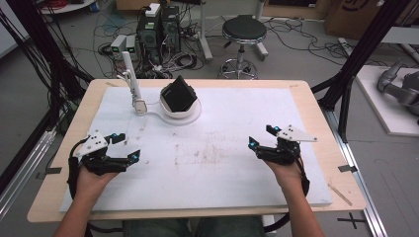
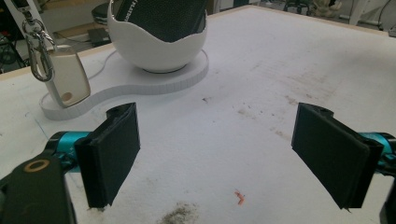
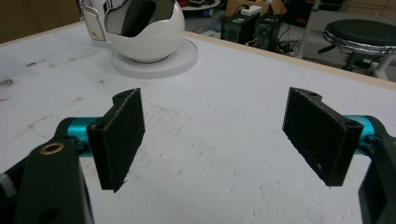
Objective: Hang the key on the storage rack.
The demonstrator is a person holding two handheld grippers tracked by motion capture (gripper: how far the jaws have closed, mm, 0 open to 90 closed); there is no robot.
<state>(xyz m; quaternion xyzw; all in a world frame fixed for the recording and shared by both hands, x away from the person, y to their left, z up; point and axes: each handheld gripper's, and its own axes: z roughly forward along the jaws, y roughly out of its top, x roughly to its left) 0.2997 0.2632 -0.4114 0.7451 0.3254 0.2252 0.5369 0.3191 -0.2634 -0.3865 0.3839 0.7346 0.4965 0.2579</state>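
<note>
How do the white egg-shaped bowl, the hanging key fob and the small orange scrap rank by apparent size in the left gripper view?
1. White egg-shaped bowl, clearly largest.
2. Key fob, hanging beside it on the stand.
3. Orange scrap, tiny even though it lies nearest the camera.

Both forearms enter from the near edge, one at each side. The left hand-held gripper (image 1: 124, 147) and the right hand-held gripper (image 1: 260, 137) sit low over the counter (image 1: 316, 113), well apart, jaws spread wide and empty, angled inward.

Both tools, left tool (image 1: 129, 147) and right tool (image 1: 260, 136), hover open over the table (image 1: 222, 123).
</note>
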